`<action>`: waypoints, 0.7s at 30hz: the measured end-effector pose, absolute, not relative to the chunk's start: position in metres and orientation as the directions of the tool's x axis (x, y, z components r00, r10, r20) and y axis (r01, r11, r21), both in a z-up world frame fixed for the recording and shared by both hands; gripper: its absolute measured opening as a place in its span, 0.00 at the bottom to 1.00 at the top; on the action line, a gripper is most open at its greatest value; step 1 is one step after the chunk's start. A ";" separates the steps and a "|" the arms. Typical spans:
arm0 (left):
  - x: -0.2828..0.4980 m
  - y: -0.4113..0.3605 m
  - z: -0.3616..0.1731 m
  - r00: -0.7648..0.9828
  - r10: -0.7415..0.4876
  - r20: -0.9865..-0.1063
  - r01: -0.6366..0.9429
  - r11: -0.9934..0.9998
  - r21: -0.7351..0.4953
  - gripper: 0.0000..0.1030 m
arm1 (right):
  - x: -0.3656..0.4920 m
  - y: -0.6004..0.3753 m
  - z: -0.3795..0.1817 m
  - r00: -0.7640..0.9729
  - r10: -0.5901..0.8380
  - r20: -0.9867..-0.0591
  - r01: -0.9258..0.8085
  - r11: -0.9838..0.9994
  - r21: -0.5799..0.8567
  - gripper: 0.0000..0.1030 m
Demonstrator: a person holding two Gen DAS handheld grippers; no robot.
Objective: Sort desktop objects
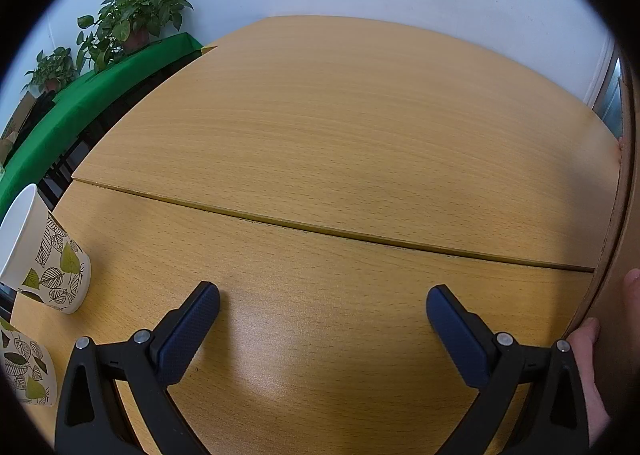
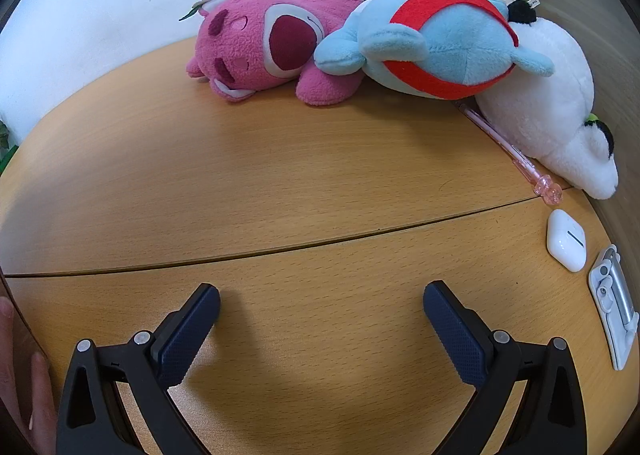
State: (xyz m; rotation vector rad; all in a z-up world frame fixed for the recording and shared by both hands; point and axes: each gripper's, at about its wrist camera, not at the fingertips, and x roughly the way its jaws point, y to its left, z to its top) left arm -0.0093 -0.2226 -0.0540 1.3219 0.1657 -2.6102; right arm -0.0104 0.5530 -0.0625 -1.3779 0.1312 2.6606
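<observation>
My left gripper point(image 1: 322, 305) stands open over bare wooden table point(image 1: 340, 127), nothing between its fingers. Two leaf-patterned paper cups lie at its left: one point(image 1: 44, 255) on its side, another point(image 1: 26, 369) nearer the edge. My right gripper point(image 2: 321, 303) is open too, above the table point(image 2: 240, 191). Far ahead lie a pink plush bear point(image 2: 264, 47), a blue plush with a red band point(image 2: 436, 39) and a white plush point(image 2: 548, 95). A pink pen point(image 2: 512, 151) rests beside the white plush. A white earbud case point(image 2: 566, 241) and a silver clip-like object point(image 2: 614, 307) sit at the right.
A seam point(image 1: 320, 229) runs across the tabletop between two panels. A green-covered bench point(image 1: 80, 107) with potted plants point(image 1: 128, 19) stands at the far left. A person's fingers point(image 1: 588, 339) show at the right edge of the left view, and a hand point(image 2: 24, 383) at the left of the right view.
</observation>
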 end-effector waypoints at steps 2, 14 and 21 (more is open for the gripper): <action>-0.009 -0.223 -0.054 -0.576 -0.136 -0.806 0.237 -0.972 -0.005 1.00 | -0.009 0.553 -0.064 -0.570 0.086 -0.817 -0.166 -0.986 0.012 1.00; -0.010 -0.223 -0.054 -0.576 -0.135 -0.806 0.236 -0.972 -0.006 1.00 | -0.010 0.558 -0.064 -0.569 0.085 -0.818 -0.166 -0.986 0.013 1.00; -0.010 -0.223 -0.054 -0.576 -0.134 -0.806 0.235 -0.972 -0.006 1.00 | -0.010 0.558 -0.064 -0.569 0.086 -0.818 -0.168 -0.986 0.013 1.00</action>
